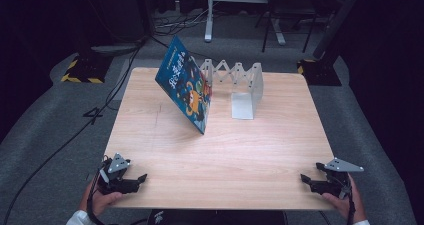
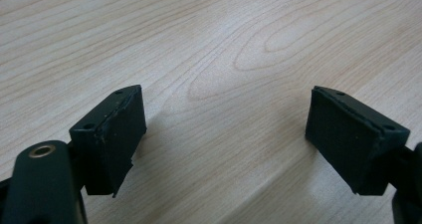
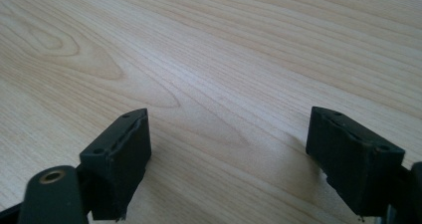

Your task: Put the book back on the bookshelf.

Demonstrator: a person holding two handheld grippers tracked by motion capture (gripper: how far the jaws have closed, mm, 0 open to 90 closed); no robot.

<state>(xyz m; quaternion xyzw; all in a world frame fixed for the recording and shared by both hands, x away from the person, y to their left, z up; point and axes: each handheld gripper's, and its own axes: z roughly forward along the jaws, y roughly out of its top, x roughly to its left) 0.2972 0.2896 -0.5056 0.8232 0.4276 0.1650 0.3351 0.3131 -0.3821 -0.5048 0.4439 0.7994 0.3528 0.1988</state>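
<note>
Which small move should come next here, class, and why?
Probably reach the left gripper forward toward the blue book. Both it and the right gripper rest open and empty at the table's near edge, while the book leans tilted against the white expanding rack.

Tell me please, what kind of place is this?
Probably a lab or recording studio: a lone wooden table on grey carpet, dark surroundings, cables across the floor, and equipment stands behind it.
</note>
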